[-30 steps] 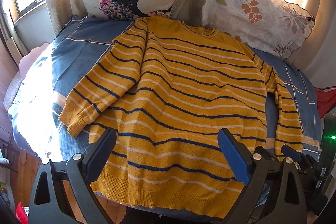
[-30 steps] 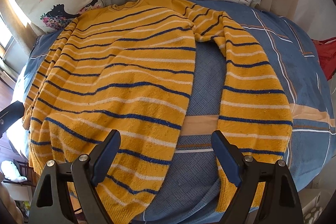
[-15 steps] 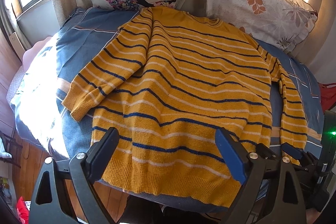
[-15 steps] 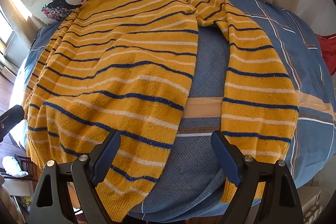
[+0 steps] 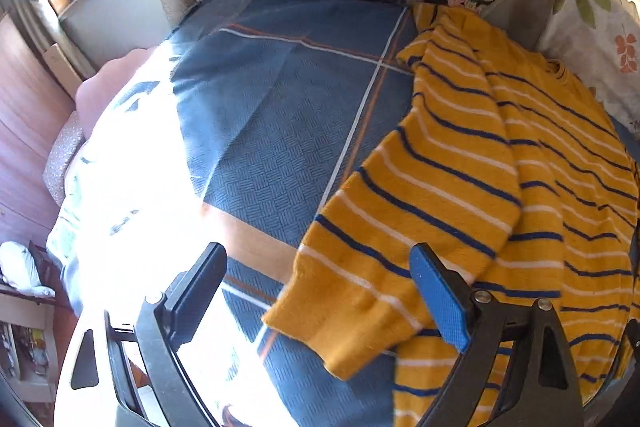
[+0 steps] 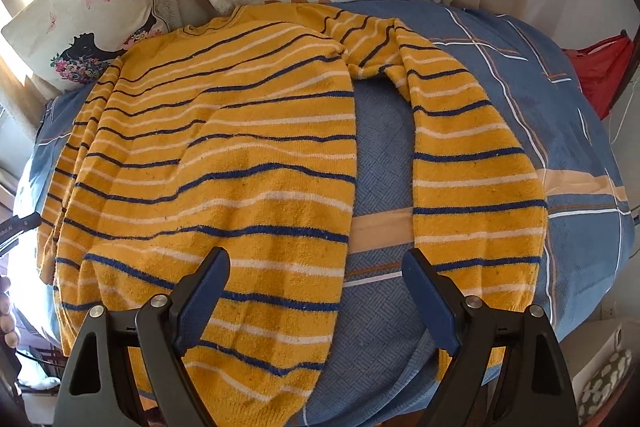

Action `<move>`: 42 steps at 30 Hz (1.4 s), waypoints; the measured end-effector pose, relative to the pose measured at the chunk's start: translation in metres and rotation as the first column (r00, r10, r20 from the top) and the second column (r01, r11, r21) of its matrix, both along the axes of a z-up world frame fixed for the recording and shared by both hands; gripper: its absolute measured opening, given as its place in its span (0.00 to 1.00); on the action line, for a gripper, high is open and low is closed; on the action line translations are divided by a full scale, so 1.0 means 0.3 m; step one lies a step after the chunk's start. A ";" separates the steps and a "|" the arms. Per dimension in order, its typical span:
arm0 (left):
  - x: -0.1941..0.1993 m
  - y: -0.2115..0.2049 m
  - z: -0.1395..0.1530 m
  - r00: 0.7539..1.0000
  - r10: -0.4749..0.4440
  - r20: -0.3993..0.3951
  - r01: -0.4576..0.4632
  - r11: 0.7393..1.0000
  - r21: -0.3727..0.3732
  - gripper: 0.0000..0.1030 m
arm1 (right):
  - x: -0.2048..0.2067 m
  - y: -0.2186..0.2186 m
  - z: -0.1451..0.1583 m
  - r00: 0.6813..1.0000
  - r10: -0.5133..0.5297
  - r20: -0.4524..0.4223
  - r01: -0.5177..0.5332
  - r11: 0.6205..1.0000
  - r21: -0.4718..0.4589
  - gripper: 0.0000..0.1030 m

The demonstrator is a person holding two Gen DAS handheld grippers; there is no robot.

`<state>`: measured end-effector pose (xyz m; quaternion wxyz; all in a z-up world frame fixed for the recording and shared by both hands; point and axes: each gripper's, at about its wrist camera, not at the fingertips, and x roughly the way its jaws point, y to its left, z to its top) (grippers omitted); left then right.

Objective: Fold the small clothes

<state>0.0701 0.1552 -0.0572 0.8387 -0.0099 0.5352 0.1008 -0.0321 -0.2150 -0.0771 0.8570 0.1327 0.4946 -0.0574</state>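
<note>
We had the left claw point(image 5: 316, 291) wide and empty, sleeve cuff point(image 5: 344, 319) just ahead between its jaws. That sleeve ran up and right toward the sweater point(image 6: 224, 163) body on the bed point(image 5: 280, 131). Right claw point(image 6: 316, 295) also wide, empty, farther from that cuff.

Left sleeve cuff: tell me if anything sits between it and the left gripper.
Nothing visible does. The cuff lies flat on the blue bedspread, and the open left gripper hangs over it with only air between.
</note>
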 end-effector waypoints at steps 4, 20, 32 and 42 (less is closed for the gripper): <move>0.080 0.041 -0.105 0.993 -0.097 -0.069 0.093 0.994 -0.053 0.79 | 0.014 0.065 -0.019 0.999 -0.014 -0.041 0.013 1.000 -0.015 0.88; 0.127 0.439 0.074 0.983 0.181 0.026 -0.183 0.969 0.165 0.04 | 0.020 0.153 -0.043 0.992 -0.059 -0.108 0.052 0.997 -0.065 0.88; -0.128 -0.015 -0.066 0.986 -0.134 -0.103 0.095 0.944 -0.317 0.39 | 0.026 0.118 -0.047 0.996 -0.028 -0.088 0.027 1.000 -0.011 0.88; -0.207 -0.242 -0.118 0.990 -0.108 -0.086 0.059 0.896 -0.440 0.05 | -0.021 0.030 -0.041 0.998 0.017 -0.067 -0.018 1.000 -0.022 0.88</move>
